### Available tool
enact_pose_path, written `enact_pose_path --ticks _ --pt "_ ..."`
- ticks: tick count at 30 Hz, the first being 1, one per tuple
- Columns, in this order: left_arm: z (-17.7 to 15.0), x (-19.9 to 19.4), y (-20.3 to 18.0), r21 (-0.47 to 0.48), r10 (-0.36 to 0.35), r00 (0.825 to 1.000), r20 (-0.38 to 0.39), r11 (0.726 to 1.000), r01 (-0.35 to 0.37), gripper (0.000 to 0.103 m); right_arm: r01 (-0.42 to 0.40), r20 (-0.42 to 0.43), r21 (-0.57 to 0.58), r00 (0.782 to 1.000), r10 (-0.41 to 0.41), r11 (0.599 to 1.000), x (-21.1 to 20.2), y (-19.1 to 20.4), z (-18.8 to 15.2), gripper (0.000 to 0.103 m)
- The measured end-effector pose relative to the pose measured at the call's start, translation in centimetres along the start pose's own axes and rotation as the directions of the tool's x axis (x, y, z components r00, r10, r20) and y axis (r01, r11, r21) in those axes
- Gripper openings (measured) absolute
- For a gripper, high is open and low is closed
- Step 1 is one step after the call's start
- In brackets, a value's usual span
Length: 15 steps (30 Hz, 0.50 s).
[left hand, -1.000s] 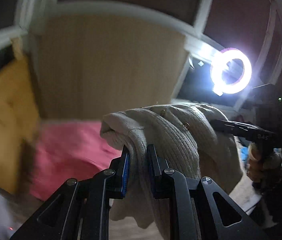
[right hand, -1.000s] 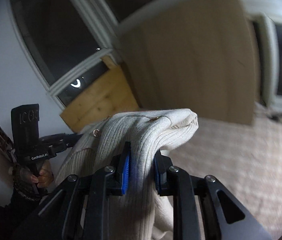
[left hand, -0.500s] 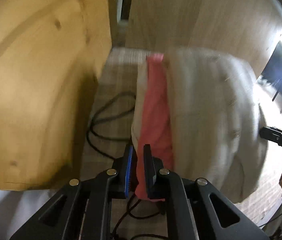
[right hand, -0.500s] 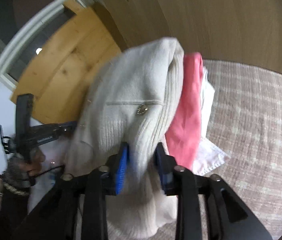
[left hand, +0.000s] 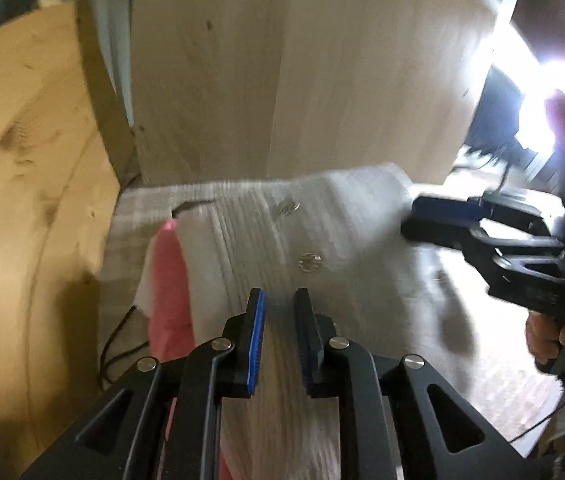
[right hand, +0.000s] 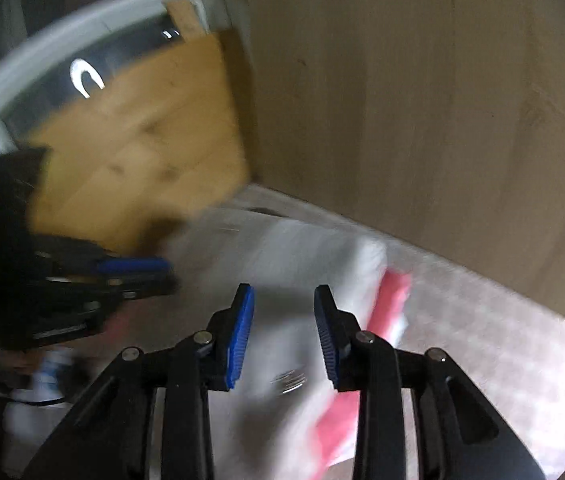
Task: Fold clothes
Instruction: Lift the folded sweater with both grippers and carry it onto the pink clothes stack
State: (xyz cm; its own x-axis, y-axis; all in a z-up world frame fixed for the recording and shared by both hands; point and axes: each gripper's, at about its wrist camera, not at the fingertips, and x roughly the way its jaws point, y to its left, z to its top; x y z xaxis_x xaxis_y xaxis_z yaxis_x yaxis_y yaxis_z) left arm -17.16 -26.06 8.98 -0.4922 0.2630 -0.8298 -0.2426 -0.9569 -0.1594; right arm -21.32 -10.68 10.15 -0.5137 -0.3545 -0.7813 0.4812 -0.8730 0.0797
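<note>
Item: cream ribbed cardigan (left hand: 282, 248), folded, metal buttons (left hand: 309, 261) showing on its upper face. It lies on top of a folded pink garment (left hand: 168, 280), whose edge shows along the cardigan's left side in the left wrist view; a white layer shows at that same edge. The stack rests on a pale checked cloth surface (right hand: 482, 340), near upright wooden boards (left hand: 302, 80) at the far side.

Left hand-held gripper (left hand: 280, 330): jaws opening, narrowly parted over the near edge of the cardigan; pads appear clear of the knit, though blur makes this uncertain.

Right hand-held gripper (right hand: 284, 330): jaws parted wider, above the cardigan, nothing pinched.

Risks, as judged: knit may snag on a ridged pad as a hand-held gripper withdraws, dragging the top fold open. The cardigan overhangs the pink garment unevenly, so a nudge could slide the stack askew. Thick, springy ribbing may let the fold relax once released.
</note>
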Motion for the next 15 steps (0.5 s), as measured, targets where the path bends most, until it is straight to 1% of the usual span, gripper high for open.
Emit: enact_pose_path --ticks 1,2,3,4,7,8,10,11,15 --pt "0.1 1.2 0.2 -0.001 -0.005 1.000 -0.018 1.000 0.005 0.017 0.003 -0.039 0.021 0.999 -0.003 1.000 1.5 -0.6 -0.1 0.031" --pt "0.1 2.0 0.4 -0.008 -0.020 0.999 -0.027 1.000 0.020 0.017 -0.008 -0.086 0.060 0.996 0.013 0.998 3.3 -1.5 -0.4 0.031" --pt "0.3 2.3 0.6 -0.017 -0.032 0.999 -0.030 0.999 0.032 0.017 -0.026 -0.110 0.103 0.993 0.037 0.994 4.6 -2.4 -0.8 0.032" --pt "0.4 2.4 0.7 -0.028 -0.041 0.999 -0.032 0.999 0.040 0.017 -0.043 -0.107 0.128 0.993 0.057 0.991 5.0 -3.0 -0.9 0.033" --pt "0.6 0.9 0.5 -0.030 -0.038 0.999 -0.023 0.999 0.037 0.017 -0.045 -0.078 0.101 0.996 0.053 0.994 3.8 -3.1 -0.5 0.033" --pt "0.4 -0.1 0.5 -0.030 -0.035 0.999 -0.009 0.999 0.034 0.016 -0.036 -0.068 0.088 0.997 0.042 0.995 3.0 -2.9 -0.4 0.033" --pt "-0.6 -2.4 0.6 -0.032 -0.026 0.999 0.021 0.999 0.027 0.018 -0.018 -0.046 0.063 0.999 0.021 0.998 1.1 -2.6 -0.4 0.033" --pt "-1.5 -3.7 0.8 -0.040 -0.022 0.999 0.035 0.999 0.023 0.021 -0.029 -0.033 0.053 0.999 0.031 0.998 0.0 -2.5 -0.6 0.033" --pt "-6.2 -7.3 2.2 -0.106 0.000 0.998 0.063 0.994 0.006 0.022 -0.094 0.005 0.005 0.996 0.094 0.996 -3.6 -0.2 -2.5 0.033"
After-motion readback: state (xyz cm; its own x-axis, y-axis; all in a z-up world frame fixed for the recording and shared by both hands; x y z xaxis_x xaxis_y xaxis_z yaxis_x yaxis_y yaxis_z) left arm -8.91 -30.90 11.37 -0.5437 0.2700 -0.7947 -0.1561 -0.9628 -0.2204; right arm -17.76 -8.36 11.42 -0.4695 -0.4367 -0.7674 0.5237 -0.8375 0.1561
